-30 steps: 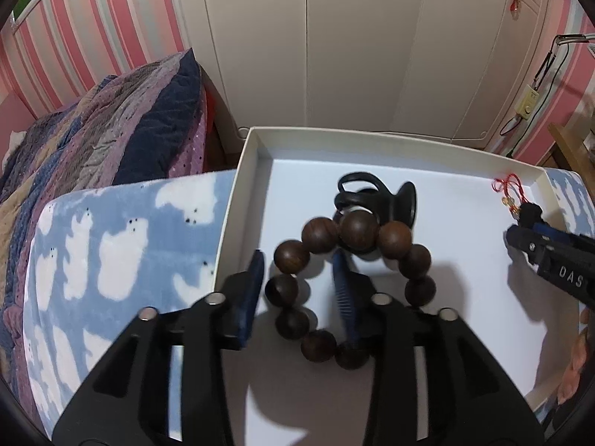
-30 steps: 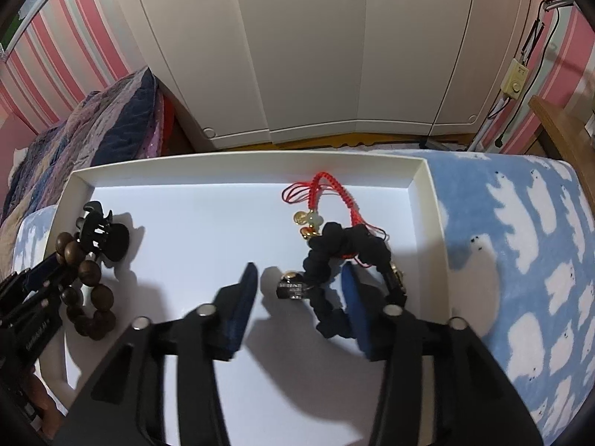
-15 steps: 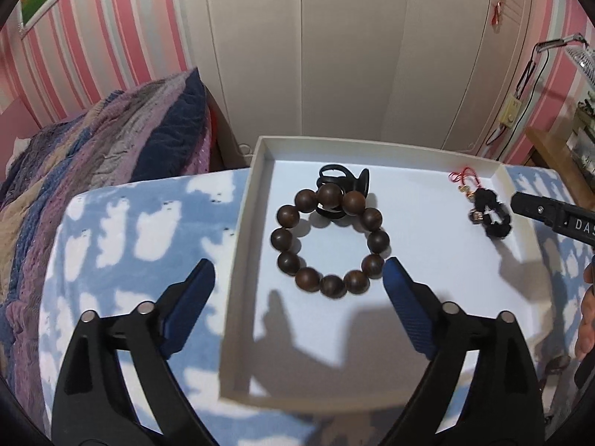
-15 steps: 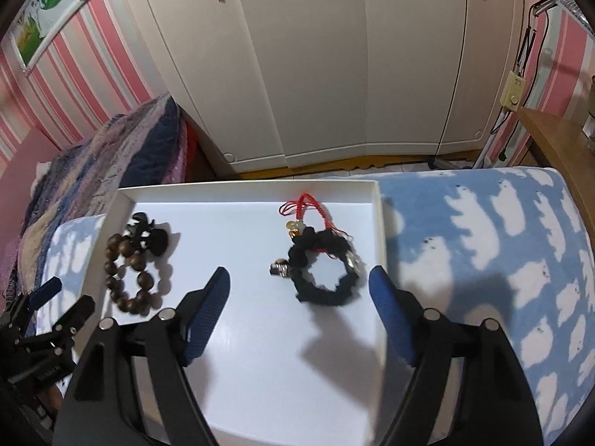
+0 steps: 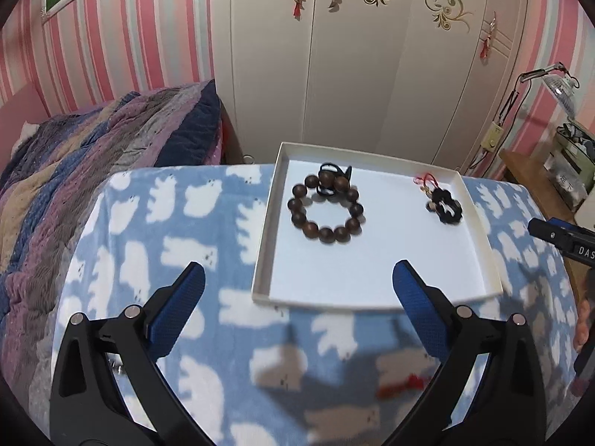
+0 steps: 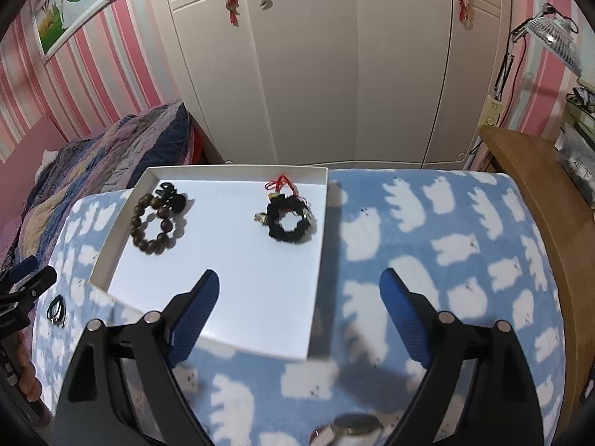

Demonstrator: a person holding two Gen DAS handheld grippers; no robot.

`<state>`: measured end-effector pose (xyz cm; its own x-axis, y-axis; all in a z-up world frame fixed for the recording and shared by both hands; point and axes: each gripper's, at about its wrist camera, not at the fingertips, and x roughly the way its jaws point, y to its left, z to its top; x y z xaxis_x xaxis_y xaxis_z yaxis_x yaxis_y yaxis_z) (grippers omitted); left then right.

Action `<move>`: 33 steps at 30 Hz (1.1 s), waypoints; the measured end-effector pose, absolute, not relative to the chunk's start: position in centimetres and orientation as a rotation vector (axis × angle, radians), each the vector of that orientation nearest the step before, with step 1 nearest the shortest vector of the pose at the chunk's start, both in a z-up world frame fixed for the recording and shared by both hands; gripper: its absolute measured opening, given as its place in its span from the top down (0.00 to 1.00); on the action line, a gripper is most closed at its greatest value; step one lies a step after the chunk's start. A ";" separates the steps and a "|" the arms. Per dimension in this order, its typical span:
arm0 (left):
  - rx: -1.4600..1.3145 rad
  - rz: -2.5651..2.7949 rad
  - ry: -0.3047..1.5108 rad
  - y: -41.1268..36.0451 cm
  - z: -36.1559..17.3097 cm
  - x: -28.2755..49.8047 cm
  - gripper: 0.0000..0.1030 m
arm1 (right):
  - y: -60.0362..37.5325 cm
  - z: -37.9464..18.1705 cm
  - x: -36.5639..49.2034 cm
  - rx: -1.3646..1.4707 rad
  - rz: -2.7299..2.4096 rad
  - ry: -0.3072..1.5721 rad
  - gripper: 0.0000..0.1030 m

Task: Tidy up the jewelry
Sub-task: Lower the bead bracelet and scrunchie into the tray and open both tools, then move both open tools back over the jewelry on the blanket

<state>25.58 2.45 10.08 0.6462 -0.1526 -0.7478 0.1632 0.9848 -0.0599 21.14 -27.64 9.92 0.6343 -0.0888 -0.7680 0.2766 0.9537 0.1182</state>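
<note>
A white tray [image 5: 483, 230] [image 6: 319, 245] lies on the blue cloud-pattern blanket. In it lie a brown wooden bead bracelet [image 5: 325, 210] [image 6: 154, 225], a black hair clip [image 5: 331, 171] [image 6: 169, 191] touching its far side, a black scrunchie [image 5: 446, 206] [image 6: 290, 219] and a red cord charm [image 5: 425, 180] [image 6: 280, 184]. My left gripper [image 5: 297, 282] is open and empty, held back above the blanket in front of the tray. My right gripper [image 6: 299, 286] is open and empty over the tray's near right corner.
A small black hair tie [image 6: 56, 310] lies on the blanket left of the tray. A red item [image 5: 399, 381], blurred, lies on the blanket near the front. A round metallic object [image 6: 353, 427] sits at the near edge. Bed quilt [image 5: 93, 156] left, wooden desk [image 6: 539, 200] right.
Both grippers have opened, let go of the bead bracelet and the black scrunchie in the tray, and pulled back and up, away from the tray.
</note>
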 end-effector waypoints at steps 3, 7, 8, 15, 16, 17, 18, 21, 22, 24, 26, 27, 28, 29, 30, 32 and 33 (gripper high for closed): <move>0.050 -0.162 0.852 2.1 10.1 23.5 0.03 | -26.9 10.3 19.3 0.199 -0.221 0.850 0.14; 0.061 -0.166 0.845 2.4 10.2 20.5 0.03 | -25.7 10.2 17.6 0.141 -0.238 0.846 0.14; 0.056 -0.172 0.850 2.4 10.1 20.0 0.03 | -25.5 10.2 17.2 0.134 -0.244 0.845 0.14; 0.066 -0.175 0.844 2.6 9.6 16.6 0.03 | -24.8 9.6 14.4 0.138 -0.236 0.858 0.14; 0.063 -0.179 0.844 2.6 9.5 16.2 0.03 | -24.7 9.6 14.0 0.138 -0.239 0.861 0.14; 0.059 -0.185 0.847 2.6 9.4 15.8 0.03 | -24.7 9.5 13.7 0.137 -0.241 0.863 0.14; 0.056 -0.190 0.850 2.6 9.3 15.6 0.03 | -24.7 9.3 13.3 0.134 -0.245 0.865 0.14; 0.048 -0.203 0.861 2.5 8.9 14.7 0.03 | -24.9 9.1 12.2 0.133 -0.259 0.869 0.14; 0.046 -0.205 0.865 2.5 8.7 14.4 0.03 | -25.1 9.0 11.8 0.135 -0.268 0.871 0.14; 0.044 -0.209 0.869 2.5 8.5 13.9 0.03 | -25.4 8.9 11.2 0.138 -0.281 0.871 0.14; 0.038 -0.210 0.874 2.6 8.3 13.6 0.03 | -25.7 8.7 10.6 0.141 -0.288 0.877 0.14; 0.034 -0.211 0.878 2.6 8.1 13.4 0.03 | -26.0 8.5 10.3 0.143 -0.296 0.883 0.14; 0.031 -0.213 0.881 2.6 7.9 13.3 0.03 | -26.2 8.3 10.1 0.145 -0.304 0.888 0.14; 0.030 -0.212 0.884 2.6 7.8 13.1 0.03 | -26.4 8.1 9.8 0.147 -0.309 0.893 0.14; 0.030 -0.213 0.886 2.6 7.7 13.1 0.03 | -26.6 7.8 9.6 0.151 -0.314 0.899 0.14; 0.029 -0.209 0.892 2.8 7.3 12.9 0.03 | -27.1 7.3 9.1 0.159 -0.322 0.910 0.14; 0.027 -0.210 0.895 2.8 7.2 12.9 0.03 | -27.4 7.1 8.8 0.166 -0.326 0.915 0.14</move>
